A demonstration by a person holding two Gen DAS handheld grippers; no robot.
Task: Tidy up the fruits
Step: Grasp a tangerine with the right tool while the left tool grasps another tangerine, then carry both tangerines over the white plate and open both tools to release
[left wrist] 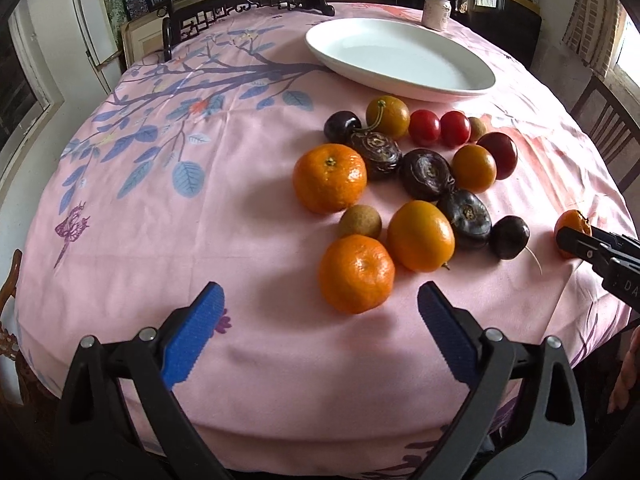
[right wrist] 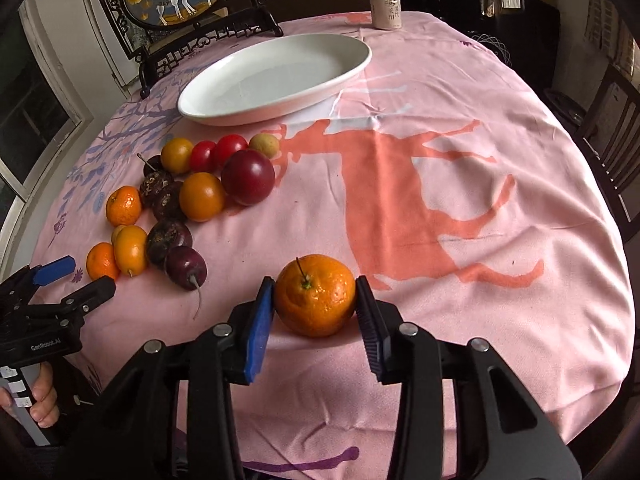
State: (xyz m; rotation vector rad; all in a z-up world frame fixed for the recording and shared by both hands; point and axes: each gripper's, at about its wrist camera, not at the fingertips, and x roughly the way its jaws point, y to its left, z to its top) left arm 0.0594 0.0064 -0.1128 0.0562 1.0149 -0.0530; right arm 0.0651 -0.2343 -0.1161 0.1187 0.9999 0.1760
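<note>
Near the front edge of the worktop (right wrist: 480,160), on its pink printed cloth, the right gripper (right wrist: 316,300) has a mandarin (right wrist: 315,295) squarely between its fingers (right wrist: 258,328), both blue pads pressed against the fruit's sides, stem pointing up. From the left wrist view that same mandarin shows only as an orange sliver at the worktop's right edge, half hidden behind the black finger. Over on the left, the left gripper (left wrist: 320,312) hangs above bare cloth with its fingers (left wrist: 192,336) spread wide and nothing between them; the nearest mandarin (left wrist: 356,274) of the pile sits just beyond their tips, apart from both pads. The pile itself lies toward the middle-left of the worktop: another mandarin (left wrist: 330,178) further back, an oval orange fruit (left wrist: 421,235) touching the near one, a small brown round fruit (left wrist: 360,222) tucked between them, three wrinkled dark purple fruits (left wrist: 428,174) in a diagonal run, two dark cherries with stems (left wrist: 509,237), two red tomatoes (left wrist: 440,128) side by side, and a deep red plum (left wrist: 500,154) at the pile's right side. Behind the pile, toward the far edge, rests a white oval plate (left wrist: 400,60), nothing on it. A drink can (right wrist: 386,10) stands upright near the far edge, past the plate. A hand (right wrist: 38,396) grips the left gripper's handle at the lower left of the right wrist view.
</note>
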